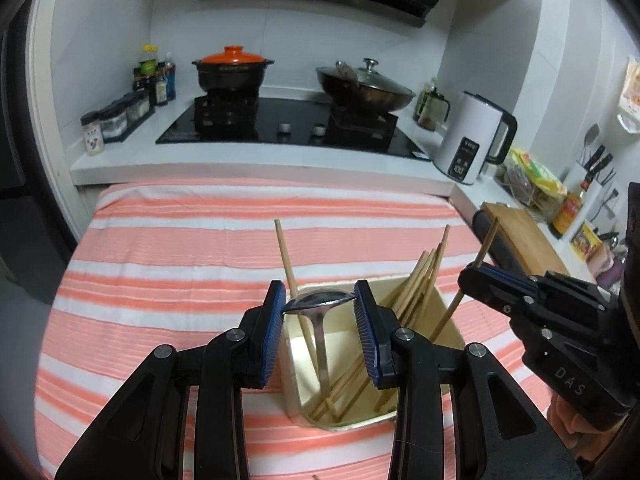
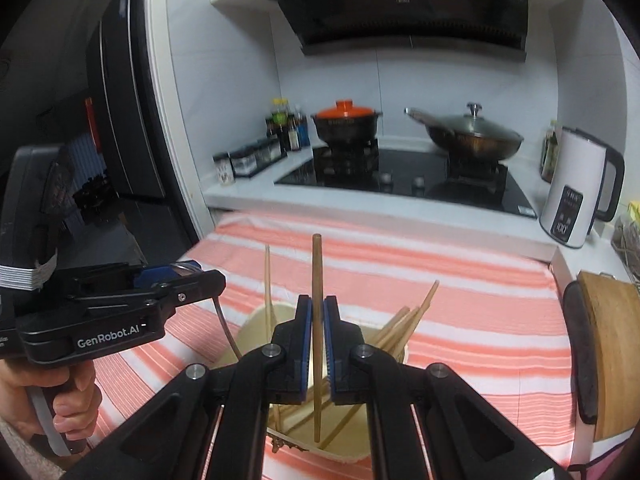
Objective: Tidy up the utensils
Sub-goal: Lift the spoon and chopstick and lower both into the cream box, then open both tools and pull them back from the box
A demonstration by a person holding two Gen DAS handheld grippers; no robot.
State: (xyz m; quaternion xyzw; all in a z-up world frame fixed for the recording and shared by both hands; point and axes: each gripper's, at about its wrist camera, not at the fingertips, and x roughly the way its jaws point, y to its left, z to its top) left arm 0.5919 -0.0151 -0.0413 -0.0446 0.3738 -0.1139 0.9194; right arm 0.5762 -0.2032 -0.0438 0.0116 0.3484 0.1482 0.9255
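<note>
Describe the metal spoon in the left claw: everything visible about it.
The spoon looks like polished steel, with a shiny bowl and a slim flat handle. The left claw is shut on the bowl, its blue pads pressing the bowl's two edges. The bowl is up and the handle hangs down into the cream bin, among the wooden chopsticks leaning there. Whether the handle's tip touches the bin's floor cannot be told.
</note>
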